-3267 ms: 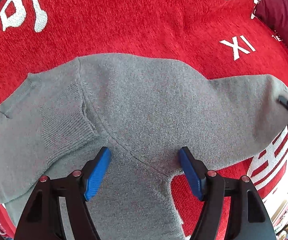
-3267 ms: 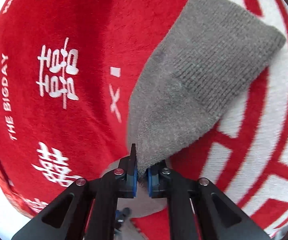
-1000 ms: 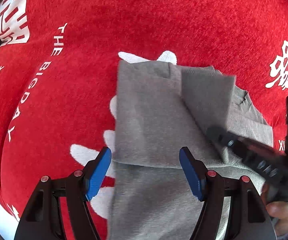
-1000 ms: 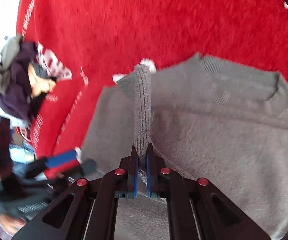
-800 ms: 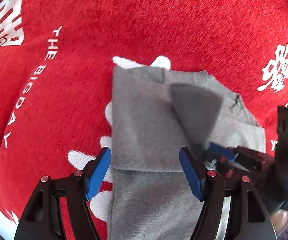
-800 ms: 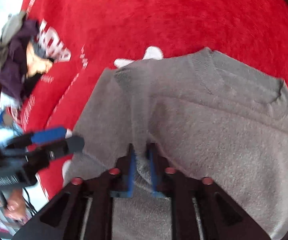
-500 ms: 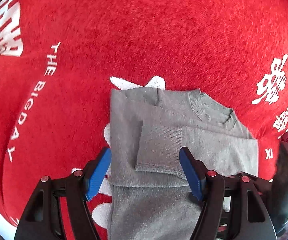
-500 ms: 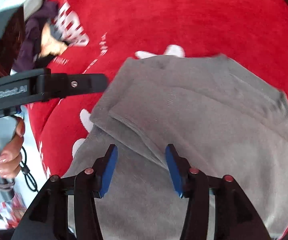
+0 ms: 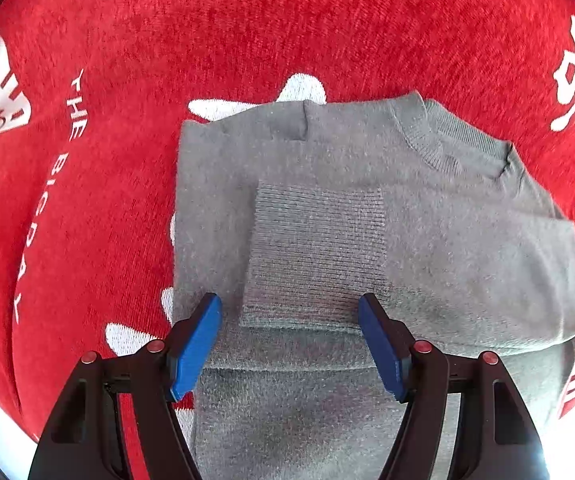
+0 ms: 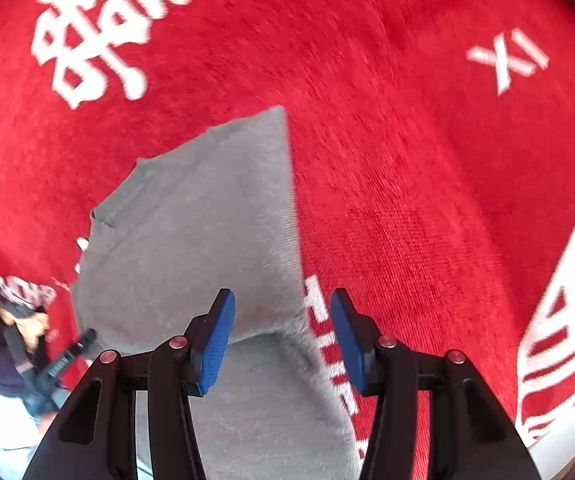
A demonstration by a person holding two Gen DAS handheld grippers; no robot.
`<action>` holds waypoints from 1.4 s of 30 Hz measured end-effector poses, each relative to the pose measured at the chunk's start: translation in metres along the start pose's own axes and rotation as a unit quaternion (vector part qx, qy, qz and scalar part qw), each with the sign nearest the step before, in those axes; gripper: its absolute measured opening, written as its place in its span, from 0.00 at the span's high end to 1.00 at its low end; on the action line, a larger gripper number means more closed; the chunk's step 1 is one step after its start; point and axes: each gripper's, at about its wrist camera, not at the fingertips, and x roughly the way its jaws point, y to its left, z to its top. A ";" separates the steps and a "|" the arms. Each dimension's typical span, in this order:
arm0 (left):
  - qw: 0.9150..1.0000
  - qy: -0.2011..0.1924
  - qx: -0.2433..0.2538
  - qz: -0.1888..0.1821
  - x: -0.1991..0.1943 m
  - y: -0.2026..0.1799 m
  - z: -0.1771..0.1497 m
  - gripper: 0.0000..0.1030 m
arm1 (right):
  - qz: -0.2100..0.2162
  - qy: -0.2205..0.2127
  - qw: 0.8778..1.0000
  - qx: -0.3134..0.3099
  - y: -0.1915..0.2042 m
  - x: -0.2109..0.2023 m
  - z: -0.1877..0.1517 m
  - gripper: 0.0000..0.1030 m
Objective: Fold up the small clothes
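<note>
Left wrist view: with both sleeves laid across the gray sweater (image 9: 367, 240), the wide, empty left gripper (image 9: 289, 342) should pinch its near hem squarely.

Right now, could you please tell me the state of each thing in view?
Grey sweater: lying flat on the blanket, both sleeves folded in.
Ribbed cuff: resting on top of the sweater.
Left gripper: open, holding nothing.
Right gripper: open, holding nothing.
Red blanket: spread out.

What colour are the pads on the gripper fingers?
Blue pads on black fingers; clearest in the left wrist view.
</note>
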 end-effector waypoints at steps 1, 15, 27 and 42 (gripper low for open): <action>1.000 0.002 -0.001 -0.003 0.001 -0.001 0.001 0.26 | 0.012 0.013 1.000 0.005 -0.004 0.009 0.003 0.48; 1.000 0.015 0.003 -0.016 -0.003 -0.005 0.007 0.32 | 0.013 0.030 0.998 -0.053 0.004 0.028 0.011 0.91; 0.994 0.031 -0.074 -0.070 0.021 0.073 0.061 0.31 | 0.057 0.014 0.998 -0.030 0.000 0.018 0.055 0.63; 1.000 -0.007 -0.020 -0.022 0.030 0.053 0.059 0.66 | 0.007 0.005 0.999 -0.038 0.001 0.033 0.083 0.77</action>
